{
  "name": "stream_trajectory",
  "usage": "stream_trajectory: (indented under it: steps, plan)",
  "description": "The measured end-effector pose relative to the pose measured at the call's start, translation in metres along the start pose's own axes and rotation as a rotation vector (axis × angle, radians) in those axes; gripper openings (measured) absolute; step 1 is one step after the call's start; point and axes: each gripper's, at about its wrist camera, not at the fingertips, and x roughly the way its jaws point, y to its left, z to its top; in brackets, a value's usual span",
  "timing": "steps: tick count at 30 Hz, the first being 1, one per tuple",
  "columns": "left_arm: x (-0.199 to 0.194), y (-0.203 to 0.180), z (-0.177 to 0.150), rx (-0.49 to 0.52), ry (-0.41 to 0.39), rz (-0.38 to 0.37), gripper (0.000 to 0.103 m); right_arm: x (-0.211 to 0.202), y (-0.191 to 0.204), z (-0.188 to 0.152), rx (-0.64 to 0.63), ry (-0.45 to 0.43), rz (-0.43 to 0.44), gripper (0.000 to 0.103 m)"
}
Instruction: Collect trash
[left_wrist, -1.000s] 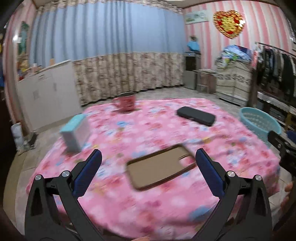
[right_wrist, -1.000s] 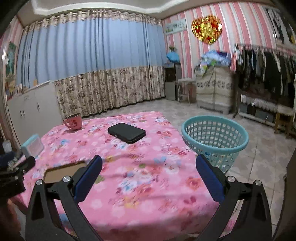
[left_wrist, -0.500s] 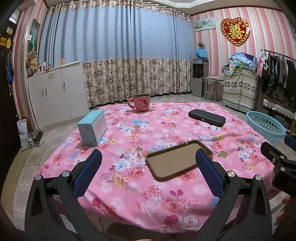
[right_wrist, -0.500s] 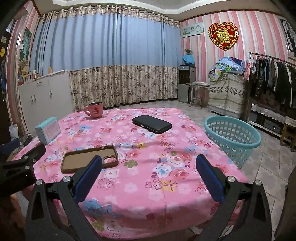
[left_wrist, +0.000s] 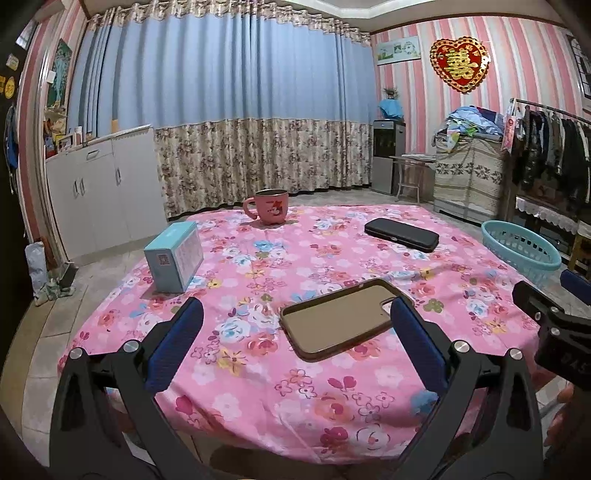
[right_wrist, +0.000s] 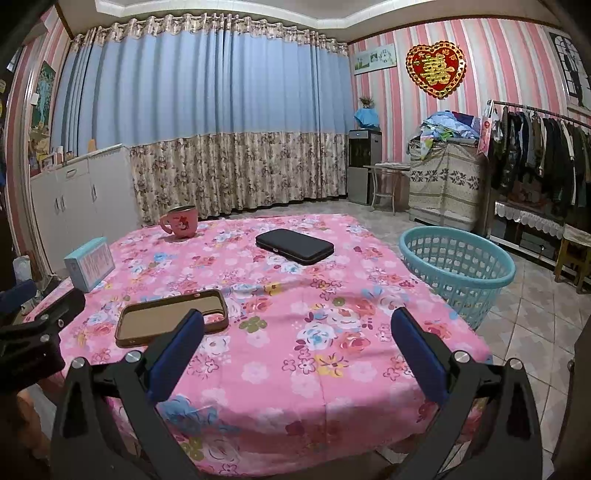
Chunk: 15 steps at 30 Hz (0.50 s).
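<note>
Right cam gets the whole basket (right_wrist: 458, 273), left only its edge. Both grippers (left_wrist: 295, 336) (right_wrist: 295, 339) spread wide, empty; phone case (left_wrist: 340, 323) closer than before.

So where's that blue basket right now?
The blue basket stands on the tiled floor just off the table's right edge, empty as far as shows, in front of the clothes rack; the black case is its nearest tabletop neighbour.
</note>
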Motion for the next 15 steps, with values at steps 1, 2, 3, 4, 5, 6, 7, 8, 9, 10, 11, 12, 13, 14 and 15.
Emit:
stream_trajectory:
  steps: [1, 2, 3, 4, 5, 6, 7, 8, 9, 10, 11, 12, 13, 14, 15]
  plan:
    - [-0.0007, -0.0008, 0.0001, 0.003, -0.002, 0.000, 0.098, -0.0003, -0.0004, -0.0001, 0.000, 0.000, -0.001, 0.099]
    - [-0.0008, -0.0012, 0.0001, 0.004, -0.002, -0.002, 0.098, -0.0007, -0.0012, -0.0003, 0.002, -0.002, -0.002, 0.099]
    - [-0.0009, -0.0016, 0.0000, 0.006, -0.001, -0.003, 0.098, -0.0010, -0.0017, -0.0001, 0.004, -0.001, 0.000, 0.099]
    - [-0.0010, -0.0020, -0.0001, 0.009, -0.002, -0.002, 0.098, -0.0010, -0.0024, -0.0002, 0.007, 0.000, 0.001, 0.099]
    - [-0.0011, -0.0025, -0.0002, 0.010, -0.002, -0.001, 0.098, -0.0011, -0.0029, 0.0000, 0.008, 0.000, -0.001, 0.099]
    - [-0.0011, -0.0025, -0.0004, 0.011, -0.002, -0.001, 0.098, -0.0013, -0.0032, 0.0002, 0.008, 0.000, -0.001, 0.099]
    - [-0.0012, -0.0022, -0.0001, 0.007, -0.001, -0.003, 0.098, -0.0016, -0.0034, 0.0004, 0.008, -0.001, -0.002, 0.099]
    - [-0.0014, -0.0019, 0.0000, 0.003, -0.002, -0.002, 0.098, -0.0021, -0.0036, 0.0009, 0.007, -0.004, -0.004, 0.099]
    - [-0.0014, -0.0021, -0.0001, 0.000, -0.004, 0.003, 0.098, -0.0026, -0.0035, 0.0015, 0.005, -0.007, -0.006, 0.099]
    - [-0.0016, -0.0018, 0.0000, -0.001, -0.005, 0.005, 0.098, -0.0034, -0.0043, 0.0017, 0.006, -0.010, -0.005, 0.099]
    - [-0.0013, -0.0019, -0.0004, -0.001, -0.006, 0.009, 0.098, -0.0041, -0.0042, 0.0020, 0.006, -0.012, -0.003, 0.099]
    - [-0.0008, -0.0016, -0.0010, -0.004, -0.005, 0.011, 0.098, -0.0045, -0.0040, 0.0021, 0.007, -0.014, -0.002, 0.099]
    - [-0.0001, -0.0007, -0.0008, -0.008, -0.004, 0.010, 0.098, -0.0048, -0.0039, 0.0024, 0.008, -0.015, 0.000, 0.099]
    - [0.0003, 0.0000, -0.0010, -0.012, -0.002, 0.009, 0.098, -0.0048, -0.0037, 0.0027, 0.007, -0.016, 0.001, 0.099]
    - [0.0003, 0.0006, -0.0014, -0.015, -0.004, 0.011, 0.098, -0.0047, -0.0035, 0.0028, 0.006, -0.016, 0.002, 0.099]
